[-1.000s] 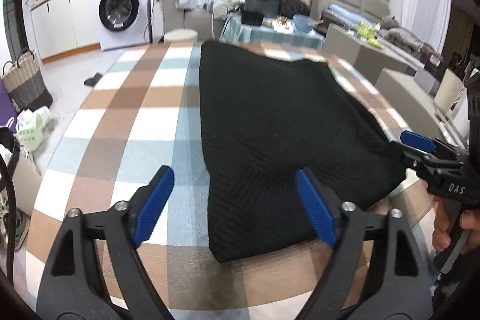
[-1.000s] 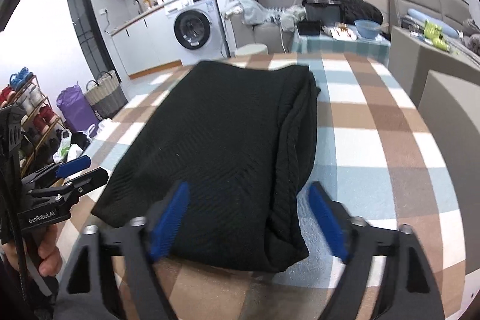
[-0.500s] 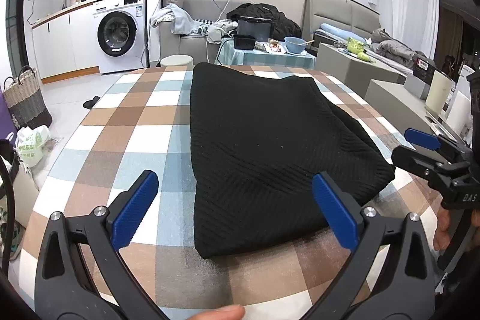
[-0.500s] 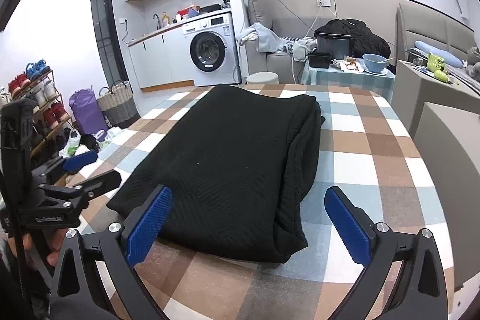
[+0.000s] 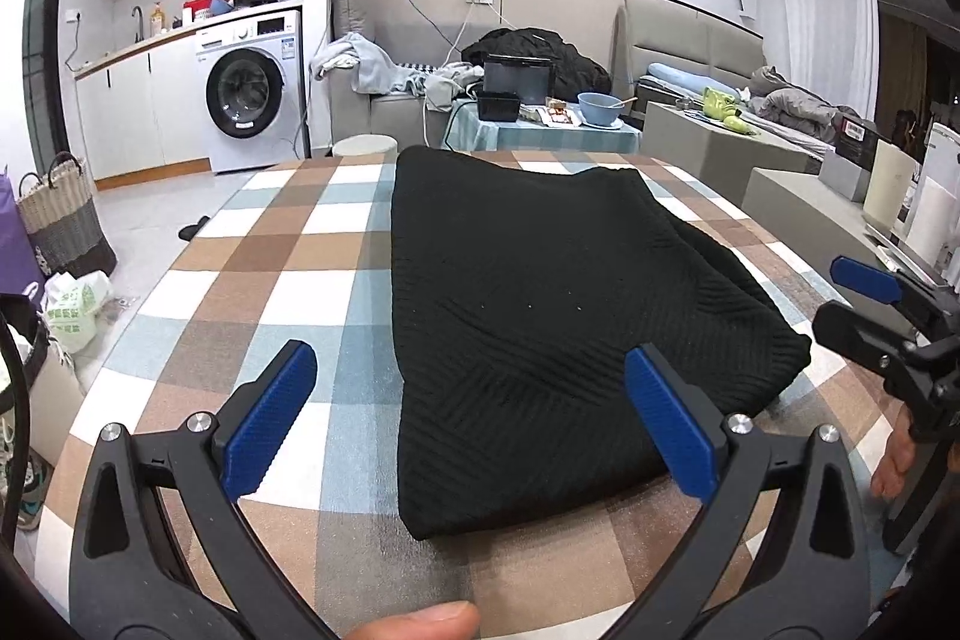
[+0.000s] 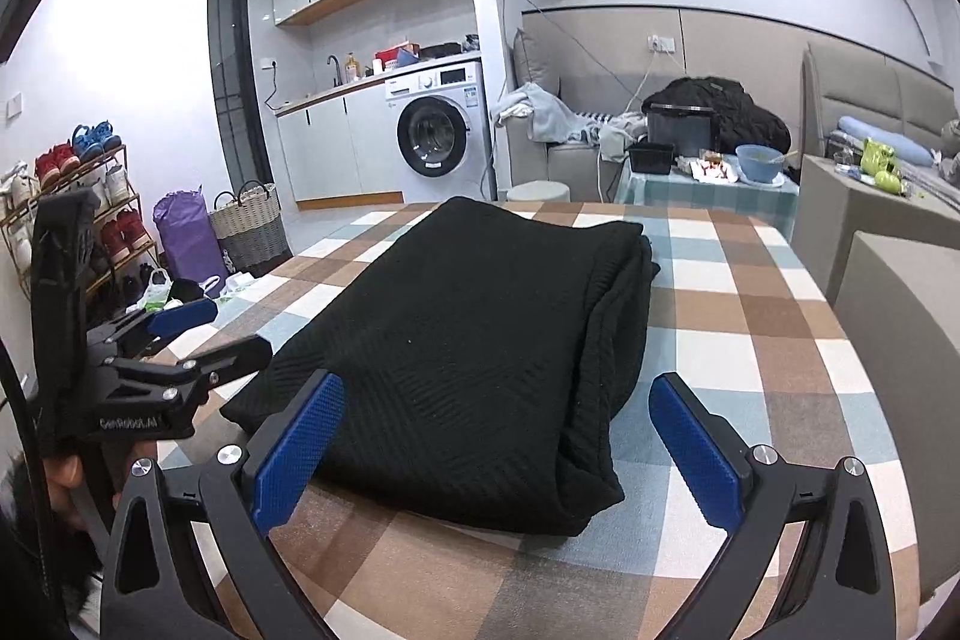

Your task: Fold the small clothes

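Note:
A black knit garment (image 5: 540,304) lies folded lengthwise on the checked tablecloth (image 5: 288,280); it also shows in the right wrist view (image 6: 480,340), its thick folded edge on the right. My left gripper (image 5: 468,418) is open and empty, held above the garment's near left corner. My right gripper (image 6: 498,448) is open and empty above the near right end. The right gripper also shows at the right edge of the left wrist view (image 5: 864,304), and the left gripper at the left of the right wrist view (image 6: 198,334).
The checked table's near edge lies just below both grippers. Beyond the table stand a washing machine (image 5: 252,100), a sofa with clothes (image 5: 420,82), a small side table with a bowl (image 5: 600,109), baskets (image 6: 246,226) and a shoe rack (image 6: 72,196) on the floor.
Both grippers have risen and pulled back from the garment's near end, and both have opened wider. The garment lies still.

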Demonstrator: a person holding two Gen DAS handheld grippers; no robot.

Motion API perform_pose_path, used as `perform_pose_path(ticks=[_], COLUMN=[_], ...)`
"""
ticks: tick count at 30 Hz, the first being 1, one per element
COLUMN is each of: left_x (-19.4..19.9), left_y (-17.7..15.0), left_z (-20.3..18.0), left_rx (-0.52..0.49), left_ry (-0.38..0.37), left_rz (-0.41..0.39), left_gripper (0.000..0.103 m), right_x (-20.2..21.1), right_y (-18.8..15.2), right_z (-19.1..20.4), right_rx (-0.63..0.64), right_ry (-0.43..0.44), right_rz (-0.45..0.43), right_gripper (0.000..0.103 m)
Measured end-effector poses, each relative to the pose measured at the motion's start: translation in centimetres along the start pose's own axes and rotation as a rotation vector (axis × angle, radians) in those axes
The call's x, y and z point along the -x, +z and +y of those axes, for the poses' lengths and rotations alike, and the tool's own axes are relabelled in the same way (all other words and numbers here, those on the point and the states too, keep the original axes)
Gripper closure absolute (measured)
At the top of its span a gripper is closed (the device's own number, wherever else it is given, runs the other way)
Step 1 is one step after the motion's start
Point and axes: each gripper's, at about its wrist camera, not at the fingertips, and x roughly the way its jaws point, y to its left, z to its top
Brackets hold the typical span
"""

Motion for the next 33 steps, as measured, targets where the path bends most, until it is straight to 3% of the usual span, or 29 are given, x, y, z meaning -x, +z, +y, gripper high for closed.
perform_pose_path(ticks=[8, 33], left_x=[0.1, 0.3], left_y=[0.0, -0.2], left_z=[-0.8, -0.7], left_rx=[-0.045, -0.036], left_ry=[0.016, -0.002], left_rz=[-0.012, -0.012], left_gripper=[0.001, 0.001], right_x=[1.2, 0.9], right_y=[-0.1, -0.1], right_z=[0.0, 0.0], right_rx=[0.008, 0.001], right_ry=[0.012, 0.009], right_rz=[-0.065, -0.049], right_gripper=[0.0, 0.0])
